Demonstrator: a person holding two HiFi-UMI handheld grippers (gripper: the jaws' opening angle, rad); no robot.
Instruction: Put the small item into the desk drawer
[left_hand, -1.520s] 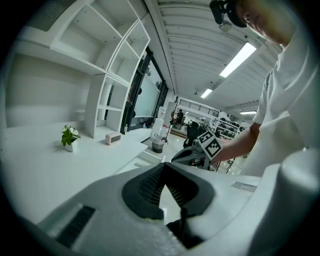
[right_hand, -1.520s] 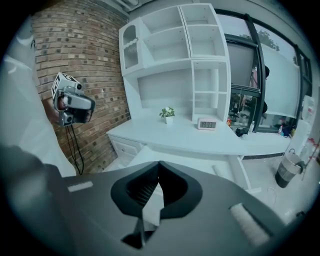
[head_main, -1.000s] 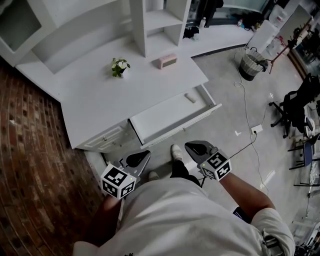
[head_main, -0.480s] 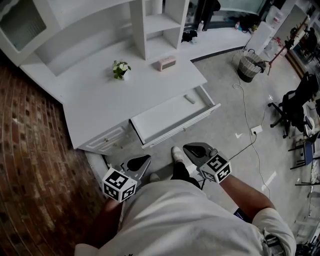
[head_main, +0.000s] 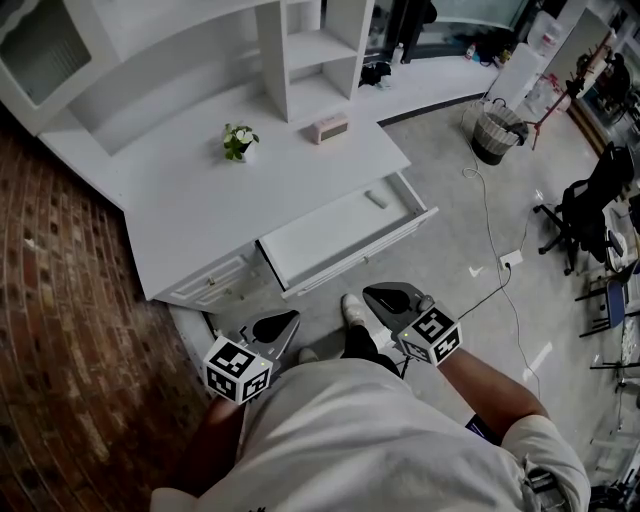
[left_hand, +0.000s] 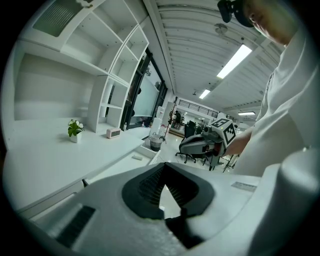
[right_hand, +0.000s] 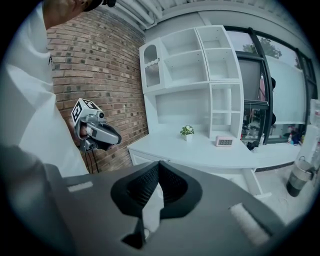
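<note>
The drawer (head_main: 320, 240) stands pulled out from the front of the worktop (head_main: 190, 210), at its right part. The small item (head_main: 377, 199) lies in the drawer, near its right end. Behind, on the worktop, the plant (head_main: 238, 140) is left of the clock (head_main: 327, 127), both before the shelf unit (head_main: 300, 50). A basket (head_main: 492, 132) stands on the floor, well apart to the right.
</note>
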